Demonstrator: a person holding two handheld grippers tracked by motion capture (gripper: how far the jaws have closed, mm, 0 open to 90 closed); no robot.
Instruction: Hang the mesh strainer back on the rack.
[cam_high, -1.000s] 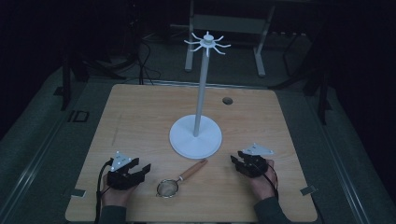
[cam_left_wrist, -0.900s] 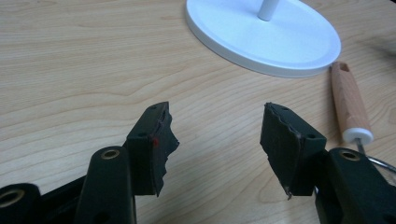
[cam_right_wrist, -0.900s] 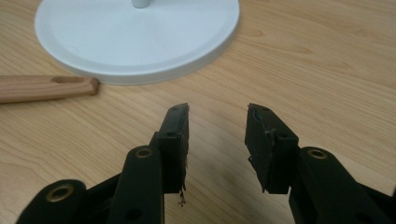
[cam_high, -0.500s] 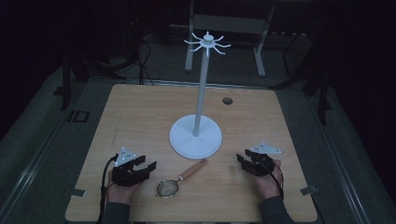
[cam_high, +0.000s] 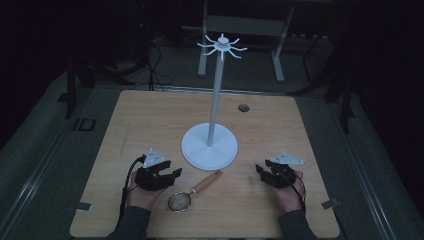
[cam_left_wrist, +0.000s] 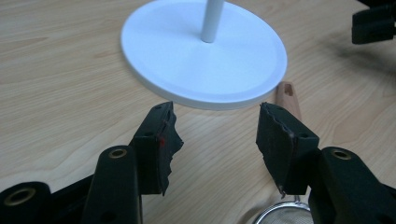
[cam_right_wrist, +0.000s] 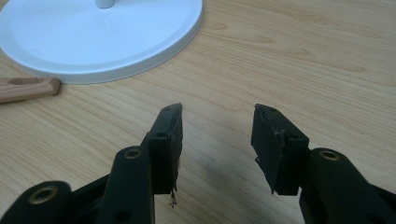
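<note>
Wooden and round in section, the handle of the small strainer (cam_high: 192, 191) runs slantwise across the pale wood-grain worktop (cam_high: 150, 120). Its handle end points up toward the white stand (cam_high: 209, 146) and stops just short of the stand's smooth disc base. Its round wire-mesh bowl, rimmed in metal, lies at the other end, farther from the stand on the person's side. A thin white pole rises from the middle of the base to a crown of curved hooks.

To the stand's lower left, the left gripper (cam_high: 169, 173) hovers just beside the strainer, its ridged black jaws spread but lately narrowing, with nothing between them. To the stand's lower right, the right gripper (cam_high: 263, 171) has jaws spread and lately widening, also empty, well apart from the strainer.
</note>
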